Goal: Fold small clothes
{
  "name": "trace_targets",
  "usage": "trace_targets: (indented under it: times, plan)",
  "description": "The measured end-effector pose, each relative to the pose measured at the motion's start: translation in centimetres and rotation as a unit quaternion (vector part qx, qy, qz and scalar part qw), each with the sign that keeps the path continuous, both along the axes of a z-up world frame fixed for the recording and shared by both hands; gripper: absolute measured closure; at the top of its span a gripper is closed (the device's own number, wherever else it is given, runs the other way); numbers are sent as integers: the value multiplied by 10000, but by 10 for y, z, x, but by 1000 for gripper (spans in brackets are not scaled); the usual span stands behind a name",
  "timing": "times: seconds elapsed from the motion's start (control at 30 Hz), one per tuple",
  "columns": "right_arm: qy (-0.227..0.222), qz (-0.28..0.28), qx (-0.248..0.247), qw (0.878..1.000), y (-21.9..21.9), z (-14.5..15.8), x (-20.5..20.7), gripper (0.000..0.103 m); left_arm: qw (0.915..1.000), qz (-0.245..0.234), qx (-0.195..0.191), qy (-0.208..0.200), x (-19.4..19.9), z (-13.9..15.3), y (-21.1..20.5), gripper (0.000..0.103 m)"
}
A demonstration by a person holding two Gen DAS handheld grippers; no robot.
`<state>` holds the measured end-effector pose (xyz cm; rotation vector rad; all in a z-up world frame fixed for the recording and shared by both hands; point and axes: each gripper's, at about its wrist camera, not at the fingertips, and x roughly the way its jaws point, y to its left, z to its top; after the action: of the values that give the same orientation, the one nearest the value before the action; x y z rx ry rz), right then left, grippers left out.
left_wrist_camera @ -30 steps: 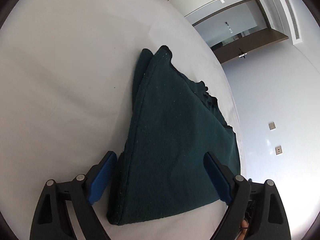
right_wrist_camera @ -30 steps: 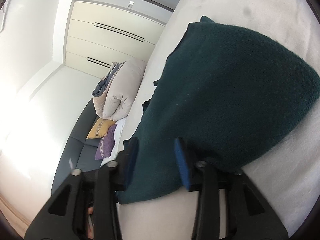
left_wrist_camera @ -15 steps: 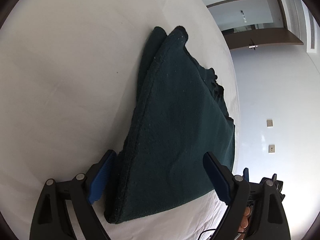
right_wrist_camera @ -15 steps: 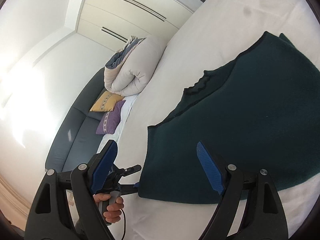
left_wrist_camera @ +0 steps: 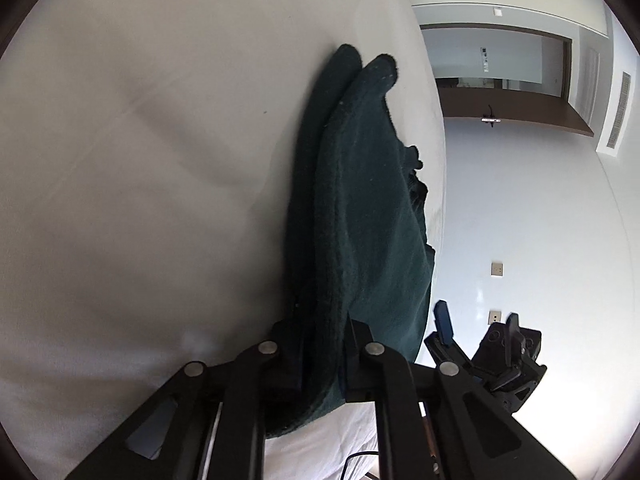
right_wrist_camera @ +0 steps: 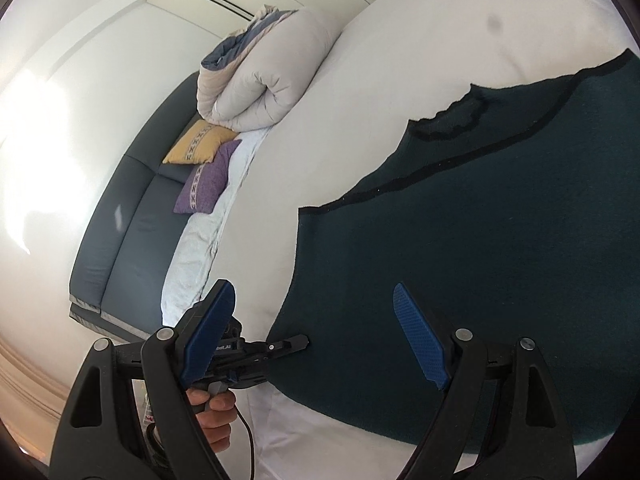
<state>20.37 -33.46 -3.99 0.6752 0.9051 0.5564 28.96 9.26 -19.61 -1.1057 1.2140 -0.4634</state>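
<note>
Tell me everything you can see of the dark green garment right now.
The dark green garment looks like a knitted wool piece, folded into at least two layers, with a darker trimmed edge and a wavy, ruffled section on its far side. It lies mostly flat on the white bed. The left gripper is shut on its near edge, pinching the stacked layers. The right gripper is open above its near edge and not holding it.
</note>
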Motion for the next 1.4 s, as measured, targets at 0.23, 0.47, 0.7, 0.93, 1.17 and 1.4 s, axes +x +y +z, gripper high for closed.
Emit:
trace_targets:
  times: [0.23, 0.47, 0.7, 0.93, 1.17, 1.4]
  plan:
    - [864, -83, 201, 9960, 6, -61, 49, 22, 9980, -17, 401, -479, 2, 32, -11, 93]
    - [924, 29, 959, 9911, -15, -69, 55, 22, 9862, -518, 1041, -1180, 15, 90, -72, 93]
    - [763, -146, 1942, 9779, -88, -49, 52, 22, 9662, -1307, 1325, -1784, 34, 125, -187, 93]
    - [975, -540, 2487, 9621, -161, -65, 54, 18, 9535, -2063, 1193, -1845, 42, 93, -276, 83]
    - [1121, -530, 2498, 9603, -177, -72, 63, 18, 9401, -2284, 1316, -2162, 17, 95, -260, 42]
    - [1120, -610, 1424, 9816, -172, -53, 78, 20, 9432, -1841, 1373, -2399, 1, 97, -207, 38]
